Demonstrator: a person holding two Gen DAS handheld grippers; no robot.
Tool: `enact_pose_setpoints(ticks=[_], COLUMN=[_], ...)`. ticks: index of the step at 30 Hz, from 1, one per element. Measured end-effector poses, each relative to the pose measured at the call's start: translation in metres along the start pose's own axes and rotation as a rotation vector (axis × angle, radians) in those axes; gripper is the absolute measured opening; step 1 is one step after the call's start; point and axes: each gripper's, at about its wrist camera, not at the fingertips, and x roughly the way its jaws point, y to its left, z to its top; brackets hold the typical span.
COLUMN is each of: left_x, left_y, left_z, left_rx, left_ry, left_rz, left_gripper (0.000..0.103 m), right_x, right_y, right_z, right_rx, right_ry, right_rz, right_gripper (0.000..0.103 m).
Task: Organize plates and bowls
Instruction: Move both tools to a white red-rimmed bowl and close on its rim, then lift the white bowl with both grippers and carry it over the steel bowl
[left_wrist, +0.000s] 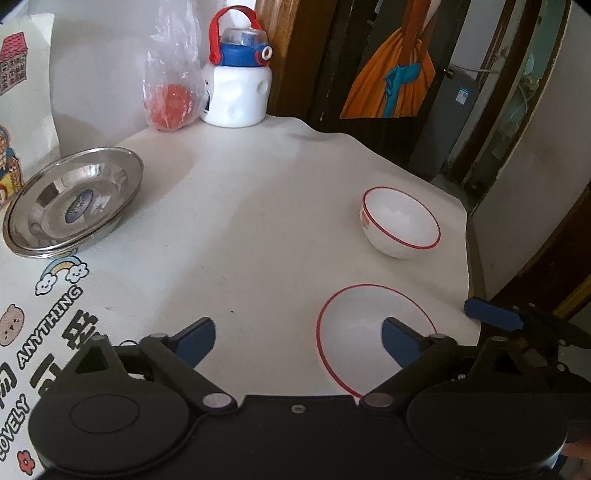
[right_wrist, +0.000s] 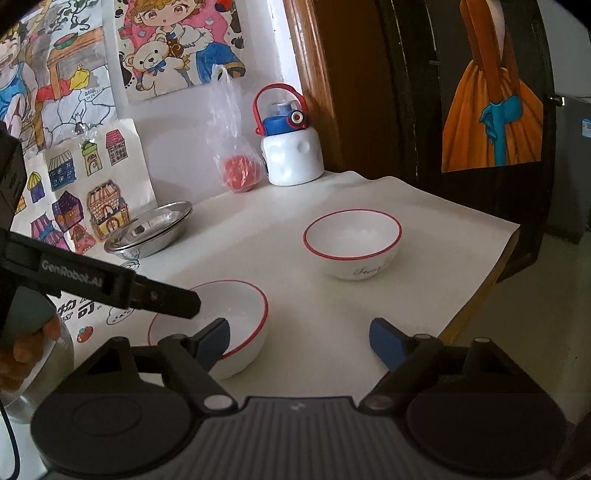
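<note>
Two white bowls with red rims stand on the white table. The near bowl (left_wrist: 362, 332) (right_wrist: 240, 317) lies just ahead of both grippers; the far bowl (left_wrist: 400, 221) (right_wrist: 352, 243) stands behind it toward the table's right edge. Stacked steel plates (left_wrist: 74, 199) (right_wrist: 151, 232) sit at the left by the wall. My left gripper (left_wrist: 299, 341) is open and empty, its right finger (left_wrist: 399, 343) over the near bowl. My right gripper (right_wrist: 299, 341) is open and empty, its left finger (right_wrist: 212, 341) at the near bowl's rim. The left gripper's arm (right_wrist: 110, 284) crosses the right wrist view.
A white bottle with a red handle (left_wrist: 238, 85) (right_wrist: 290, 147) and a plastic bag holding something red (left_wrist: 171, 92) (right_wrist: 236, 162) stand at the back by the wall. The table's right edge (left_wrist: 471, 258) (right_wrist: 491, 273) drops off near the far bowl. A dark door is behind.
</note>
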Motion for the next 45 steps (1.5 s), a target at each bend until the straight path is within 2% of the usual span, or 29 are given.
enact_pose_setpoints(ticks=[6,8,10,16,20,25,31,37,45], left_x=[0.004,0.005,0.006,0.008,0.007,0.006,0.002,-0.005,-0.026], left_y=[-0.003,-0.004,-0.006,-0.01,-0.013,-0.015,-0.018,-0.02,-0.024], left_z=[-0.003,-0.004,-0.005,-0.01,-0.01,-0.011,-0.013,-0.015,-0.021], left_rx=[-0.006,-0.004,-0.005,0.003,0.012,0.02,0.037,0.028,0.006], left_ry=[0.027,0.034,0.046,0.055,0.043,0.029,0.008,-0.012,-0.062], left_rz=[-0.019,-0.025,-0.034,-0.05,-0.048,-0.047,-0.039,-0.03,-0.032], left_gripper=[0.069,0.057,0.038,0.018,0.018,0.015,0.011,0.008,0.006], right_x=[0.0,-0.001,0.0,0.003,0.005,0.005,0.002,-0.003,-0.023], right_y=[0.003,0.005,0.006,0.009,0.009,0.011,0.011,0.012,0.018], right_z=[0.0,0.0,-0.001,-0.002,-0.003,-0.006,-0.01,-0.013,-0.009], right_rx=[0.011,0.019,0.031,0.079,0.111,0.154,0.223,0.271,0.309], right_ry=[-0.004,0.0,0.012,0.037,0.043,0.044,0.026,0.008,-0.049], right_rz=[0.007,0.017,0.03,0.043,0.057,0.076,0.06,0.031,0.025], right_gripper=[0.076,0.072,0.064,0.055,0.048,0.029,0.019,0.013,0.011])
